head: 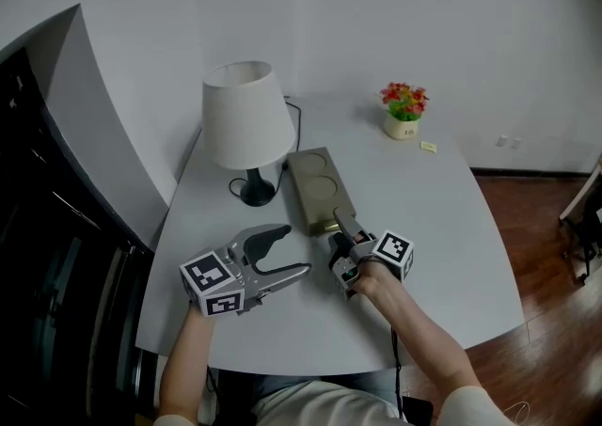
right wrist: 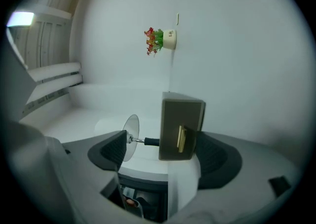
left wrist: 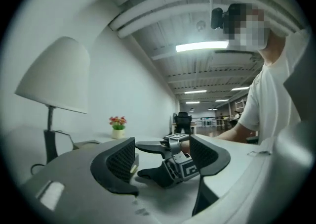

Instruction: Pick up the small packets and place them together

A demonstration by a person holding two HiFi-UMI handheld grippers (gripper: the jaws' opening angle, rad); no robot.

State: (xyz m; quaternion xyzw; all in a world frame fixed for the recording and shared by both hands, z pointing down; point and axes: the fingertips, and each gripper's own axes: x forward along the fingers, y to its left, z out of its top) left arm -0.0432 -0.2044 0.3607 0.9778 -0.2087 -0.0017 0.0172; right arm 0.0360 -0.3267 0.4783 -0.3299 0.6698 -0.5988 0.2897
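Right gripper (right wrist: 160, 153), jaws wide, flanks a small packet (right wrist: 181, 139) against the box (right wrist: 180, 114) (not gripped); left gripper (left wrist: 163, 158) wide, empty.

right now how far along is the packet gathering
Done: nothing gathered yet. The far small yellow packet lies beside the pale pot of red flowers; the near small yellow packet sits against the end of the olive rectangular tray. In hand: the right gripper has open jaws framing that near packet, not pressing it; the left gripper rests open, empty. Left: grip, carry, join the two.
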